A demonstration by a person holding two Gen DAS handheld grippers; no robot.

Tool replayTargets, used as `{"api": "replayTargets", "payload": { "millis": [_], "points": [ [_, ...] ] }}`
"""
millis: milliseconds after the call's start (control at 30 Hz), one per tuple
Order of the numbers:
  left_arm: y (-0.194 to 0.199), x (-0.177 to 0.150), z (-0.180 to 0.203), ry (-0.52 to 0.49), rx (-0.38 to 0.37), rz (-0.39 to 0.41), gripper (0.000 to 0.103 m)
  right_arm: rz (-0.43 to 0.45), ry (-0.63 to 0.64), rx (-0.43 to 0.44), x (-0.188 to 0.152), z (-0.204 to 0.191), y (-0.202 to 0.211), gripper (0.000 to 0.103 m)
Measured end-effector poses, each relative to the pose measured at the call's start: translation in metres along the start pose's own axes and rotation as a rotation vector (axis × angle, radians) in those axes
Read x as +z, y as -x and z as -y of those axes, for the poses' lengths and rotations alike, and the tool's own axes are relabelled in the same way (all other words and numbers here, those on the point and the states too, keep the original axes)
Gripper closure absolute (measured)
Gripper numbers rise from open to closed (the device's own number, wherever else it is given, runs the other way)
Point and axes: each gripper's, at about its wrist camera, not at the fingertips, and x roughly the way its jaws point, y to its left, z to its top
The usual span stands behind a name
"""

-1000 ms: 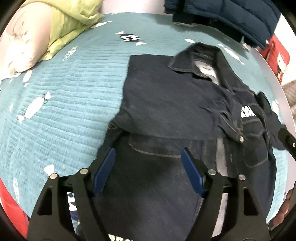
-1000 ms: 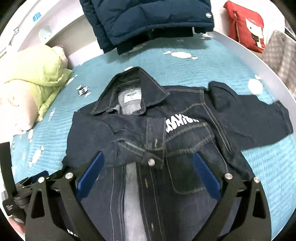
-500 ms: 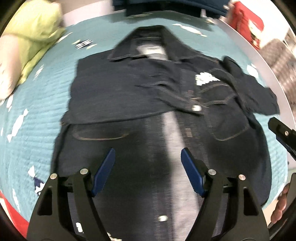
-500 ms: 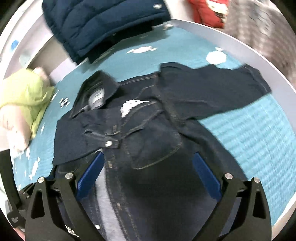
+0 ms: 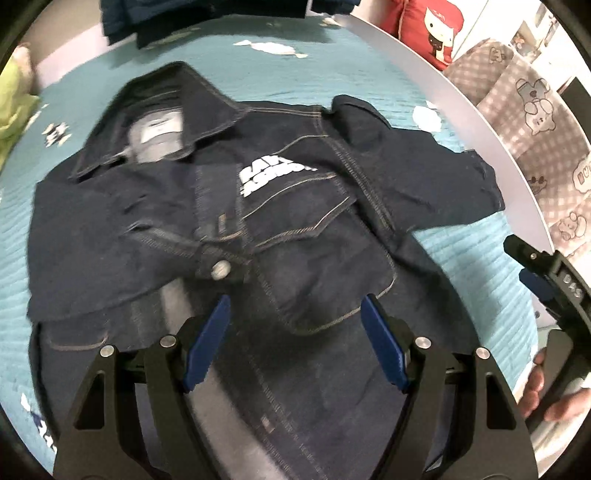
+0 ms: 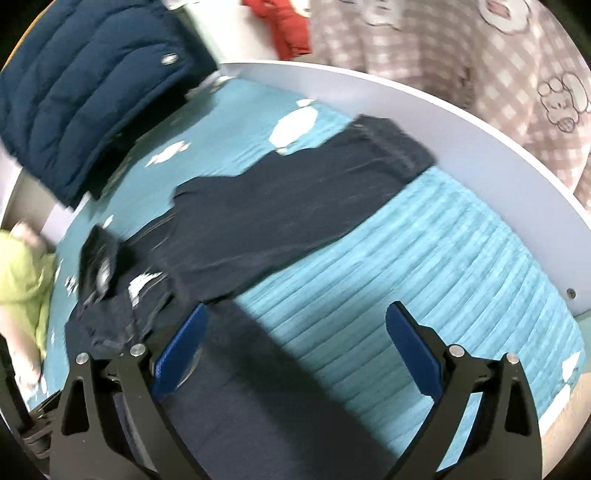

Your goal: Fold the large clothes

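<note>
A dark denim jacket [image 5: 303, 229] lies front up on the teal bedspread [image 5: 351, 81], collar at the far side. Its left sleeve is folded across the chest; its right sleeve [image 6: 295, 206] stretches out toward the bed's right edge. My left gripper [image 5: 295, 328] is open and empty above the jacket's lower front. My right gripper [image 6: 295, 347] is open and empty above the jacket's right side and the bedspread [image 6: 424, 288], facing the outstretched sleeve. The right gripper also shows at the right edge of the left wrist view [image 5: 535, 273].
A navy puffer jacket [image 6: 92, 85] lies at the head of the bed. A yellow-green garment [image 6: 18, 273] lies at the left. A red cushion [image 5: 424, 26] and a checked cloth [image 6: 480, 74] are beyond the white bed rim [image 6: 461, 122].
Both grippers have swung to the right across the jacket. The right wrist view has turned from the jacket's chest to the outstretched right sleeve. Both stay open.
</note>
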Motion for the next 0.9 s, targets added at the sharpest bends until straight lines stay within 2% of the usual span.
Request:
{"api": "replayTargets", "payload": {
  "millis": [100, 267, 367, 400, 433, 467, 533, 600, 733, 767, 800, 833, 900],
  "points": [
    [-0.009, 0.020, 0.003, -0.002, -0.008, 0.010, 0.033, -0.001, -0.045, -0.034, 0.022, 0.023, -0.018, 0.010],
    [-0.028, 0.057, 0.004, 0.013, -0.043, 0.001, 0.056, 0.005, -0.147, -0.033, 0.052, 0.056, -0.044, 0.010],
    [-0.046, 0.079, 0.007, 0.021, -0.082, -0.018, 0.071, 0.038, -0.214, -0.039, 0.070, 0.076, -0.058, 0.010],
    [-0.052, 0.085, 0.009, 0.021, -0.074, -0.027, 0.074, 0.047, -0.238, -0.035, 0.076, 0.082, -0.063, 0.010],
    [-0.059, 0.090, 0.010, 0.022, -0.062, -0.038, 0.080, 0.053, -0.254, -0.016, 0.079, 0.085, -0.066, 0.012],
    [-0.065, 0.094, 0.011, 0.024, -0.062, -0.046, 0.085, 0.051, -0.271, 0.011, 0.082, 0.089, -0.070, 0.020],
    [-0.080, 0.103, 0.015, 0.031, -0.104, -0.062, 0.088, 0.047, -0.301, 0.050, 0.089, 0.093, -0.079, 0.025],
    [-0.097, 0.106, 0.017, 0.049, -0.113, -0.097, 0.090, 0.050, -0.314, 0.037, 0.091, 0.095, -0.087, 0.030],
    [-0.119, 0.105, 0.019, 0.055, -0.144, -0.121, 0.093, 0.086, -0.353, 0.093, 0.094, 0.102, -0.094, 0.033],
    [-0.123, 0.104, 0.017, 0.060, -0.148, -0.126, 0.095, 0.085, -0.371, 0.106, 0.095, 0.106, -0.096, 0.043],
    [-0.127, 0.104, 0.015, 0.074, -0.165, -0.124, 0.095, 0.079, -0.390, 0.115, 0.097, 0.110, -0.097, 0.058],
    [-0.129, 0.104, 0.014, 0.085, -0.170, -0.128, 0.095, 0.072, -0.411, 0.135, 0.098, 0.114, -0.098, 0.061],
    [-0.131, 0.105, 0.012, 0.095, -0.176, -0.133, 0.095, 0.083, -0.407, 0.185, 0.101, 0.112, -0.095, 0.074]
  ]
}}
